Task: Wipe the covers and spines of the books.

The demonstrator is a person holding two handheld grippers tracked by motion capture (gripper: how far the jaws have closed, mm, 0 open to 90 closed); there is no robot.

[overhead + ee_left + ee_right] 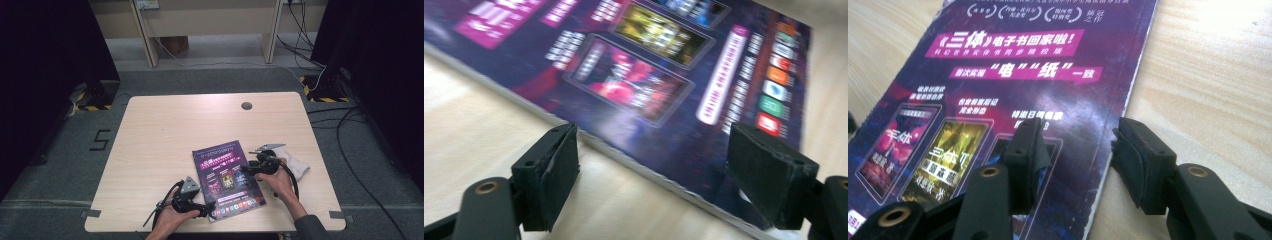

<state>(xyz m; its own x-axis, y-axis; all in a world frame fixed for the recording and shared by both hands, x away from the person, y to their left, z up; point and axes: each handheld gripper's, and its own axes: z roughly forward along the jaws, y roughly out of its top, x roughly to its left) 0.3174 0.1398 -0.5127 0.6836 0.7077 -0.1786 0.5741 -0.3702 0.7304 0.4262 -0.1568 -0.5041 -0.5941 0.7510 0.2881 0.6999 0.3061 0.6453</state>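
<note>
Between the jaws of the right claw (1075, 160) lies the right-hand edge of a purple magazine (227, 172), flat on the table (165, 125); the jaws stand partly apart, not gripping it. Ahead of the left claw (651, 175), whose jaws gape wide, the magazine's near corner sits just beyond the pads (nothing pinched). A white cloth (296, 162) lies behind the right claw.

We see the desk (165, 125) evenly lit from above, its surroundings falling into darkness on both sides. In the left gripper view the magazine (664, 75) is blurred, its print unreadable; in the right gripper view glare whitens the wood's far corner.
</note>
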